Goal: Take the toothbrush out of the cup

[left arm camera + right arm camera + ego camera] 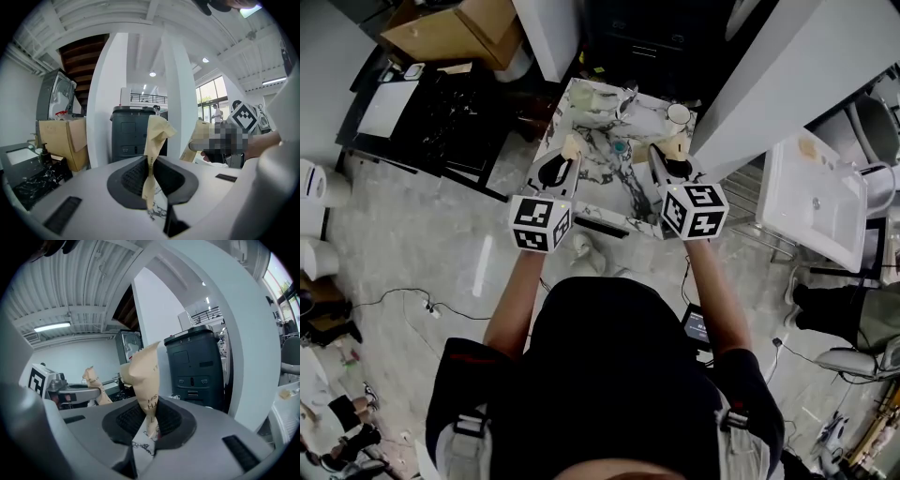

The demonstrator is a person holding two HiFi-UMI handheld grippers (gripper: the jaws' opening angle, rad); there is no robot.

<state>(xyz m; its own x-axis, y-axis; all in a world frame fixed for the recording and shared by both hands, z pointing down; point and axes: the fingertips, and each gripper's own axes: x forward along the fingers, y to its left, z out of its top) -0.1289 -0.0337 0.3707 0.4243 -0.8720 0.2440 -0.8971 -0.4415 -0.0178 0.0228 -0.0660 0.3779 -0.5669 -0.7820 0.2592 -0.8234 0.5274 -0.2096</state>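
Observation:
Both grippers hold a marble-patterned tray [592, 173] up in front of me by its near edge. My left gripper [571, 150] is shut on the tray's left part, and its beige taped fingertips [151, 140] pinch the marbled edge. My right gripper [673, 150] is shut on the right part in the same way, taped fingertips [147, 380] pressed together on the edge. A white cup [678, 114] stands at the tray's far right corner. A small blue-green thing [620, 147] lies mid-tray. The toothbrush is too small to make out.
A black table [441, 103] and a cardboard box [455, 28] stand at the far left. A white pillar [787, 66] and a white sink [811, 197] are on the right. A dark bin [133, 131] stands ahead. Cables [412, 298] lie on the floor.

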